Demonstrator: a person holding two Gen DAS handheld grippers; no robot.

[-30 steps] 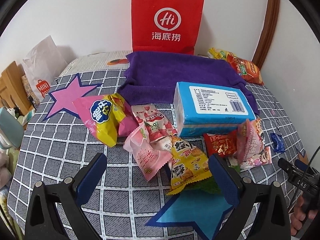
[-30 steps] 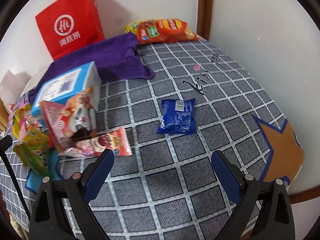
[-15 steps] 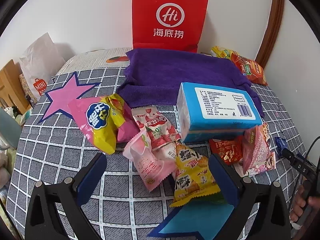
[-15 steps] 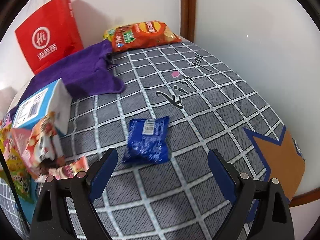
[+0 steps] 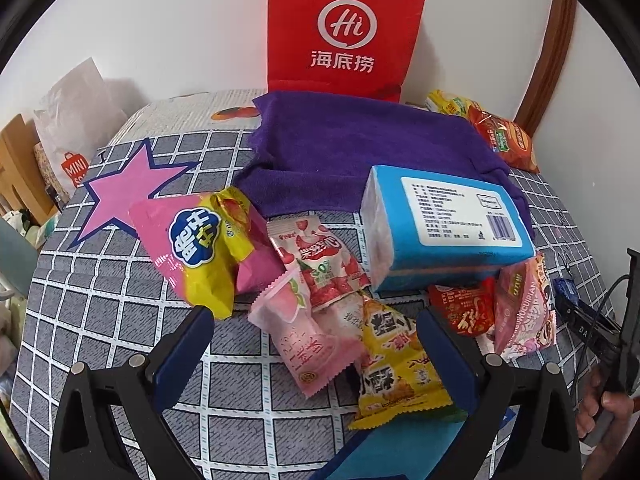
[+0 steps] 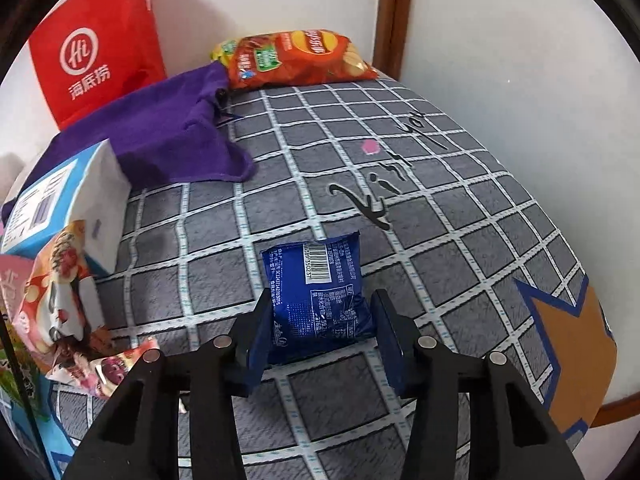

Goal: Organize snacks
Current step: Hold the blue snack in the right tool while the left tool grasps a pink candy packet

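Note:
A small blue snack packet lies barcode-up on the grey checked cloth. My right gripper straddles its near end; the jaws are closing and both pads touch the packet's sides. My left gripper hangs open just above a pile of snacks: a pink-and-yellow bag, a strawberry packet, a pale pink packet, a yellow packet, a red packet and a pink bag. Nothing is between the left fingers.
A blue tissue box sits behind the pile on a purple towel. A red paper bag leans on the wall. A chips bag lies in the far corner. A person's hand shows at the right edge.
My right gripper came forward and down over the blue packet, and its jaws went from wide apart to narrow around it. The left gripper edged slightly closer to the pile.

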